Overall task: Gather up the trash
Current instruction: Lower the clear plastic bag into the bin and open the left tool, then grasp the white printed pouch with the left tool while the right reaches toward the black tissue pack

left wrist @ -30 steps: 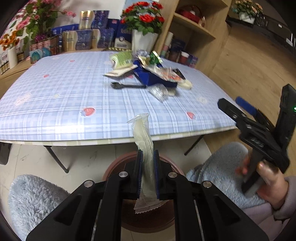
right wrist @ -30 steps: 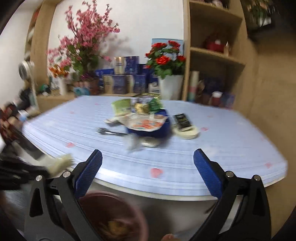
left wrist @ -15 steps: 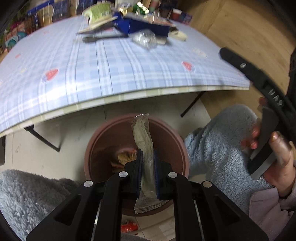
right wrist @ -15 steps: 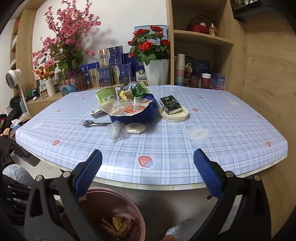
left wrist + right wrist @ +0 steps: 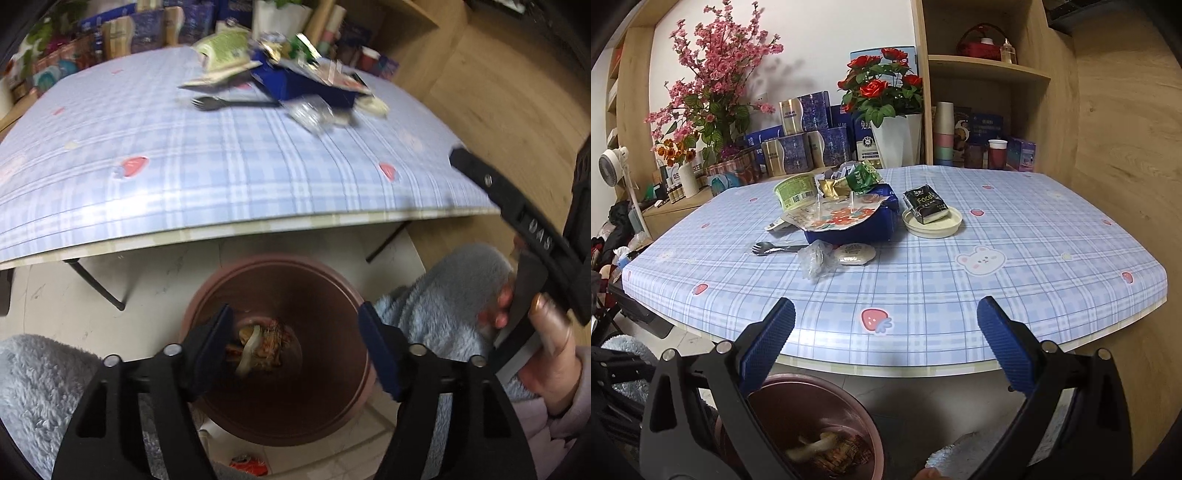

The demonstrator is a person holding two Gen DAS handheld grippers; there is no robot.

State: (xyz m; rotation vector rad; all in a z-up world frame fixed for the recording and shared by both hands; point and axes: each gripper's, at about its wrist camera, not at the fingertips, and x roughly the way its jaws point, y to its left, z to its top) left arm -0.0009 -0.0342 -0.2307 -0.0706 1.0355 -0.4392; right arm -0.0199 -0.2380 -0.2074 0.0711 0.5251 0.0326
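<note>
Left tongs [image 5: 295,343] gape empty above the round brown plastic bin [image 5: 280,354] for dropping; right tongs [image 5: 886,336] wait open too.

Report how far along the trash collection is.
Done: a pale wrapper lies in the bin among other scraps. In hand: nothing; the left gripper is open over the bin and the right gripper is open at the table edge. Left: the green cup, blue box, foil packets, fork, crumpled plastic and black pack on the table.
</note>
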